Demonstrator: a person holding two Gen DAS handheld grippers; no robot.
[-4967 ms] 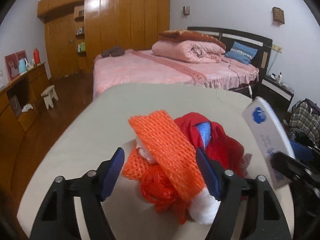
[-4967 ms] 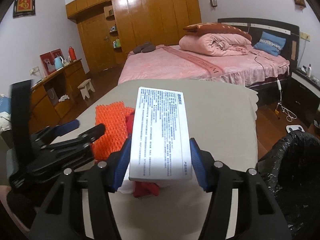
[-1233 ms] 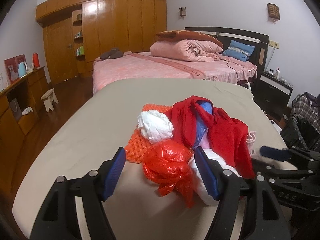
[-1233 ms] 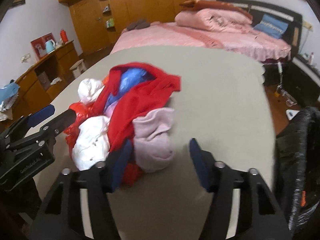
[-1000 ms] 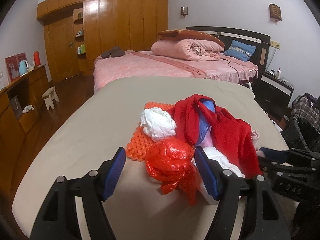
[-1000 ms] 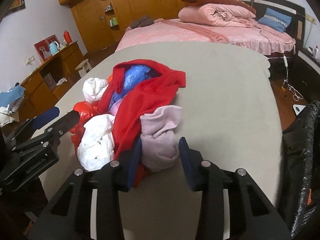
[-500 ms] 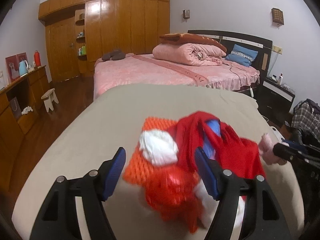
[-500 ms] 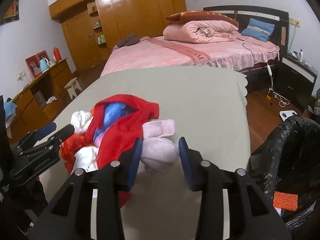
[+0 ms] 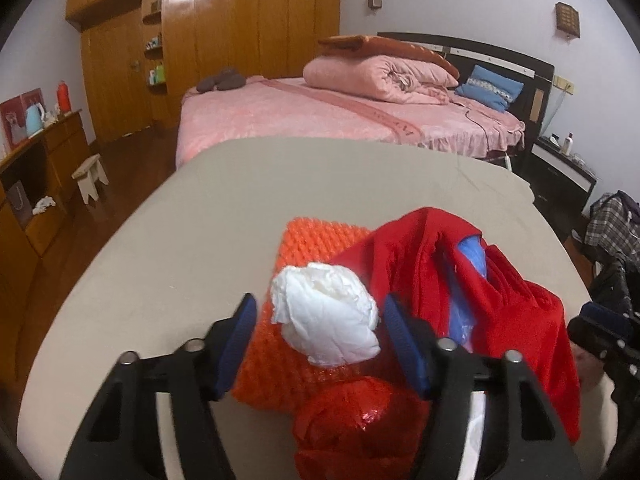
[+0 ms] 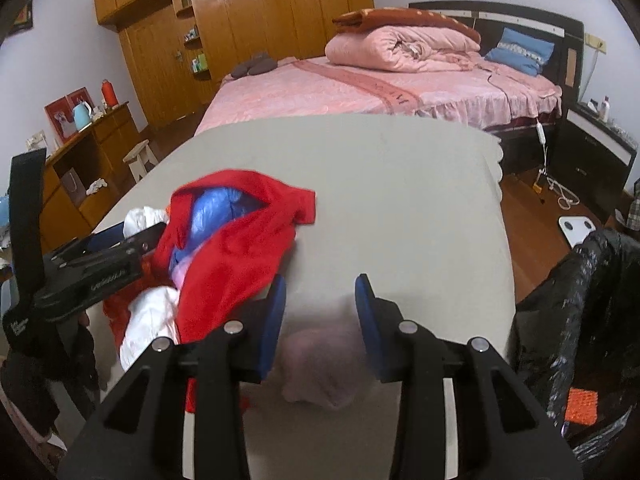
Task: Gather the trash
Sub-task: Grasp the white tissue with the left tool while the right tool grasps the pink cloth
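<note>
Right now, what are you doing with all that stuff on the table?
A person with two hand-held grippers is clearing trash. The left gripper has been closing around a white paper wad on the pile. The right gripper has just opened, and a blurry pink wad hangs below it. The black trash bag waits beside the table.

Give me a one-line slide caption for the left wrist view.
Left gripper, jaws just closing, straddles a crumpled white wad atop orange mesh and red cloth.
</note>
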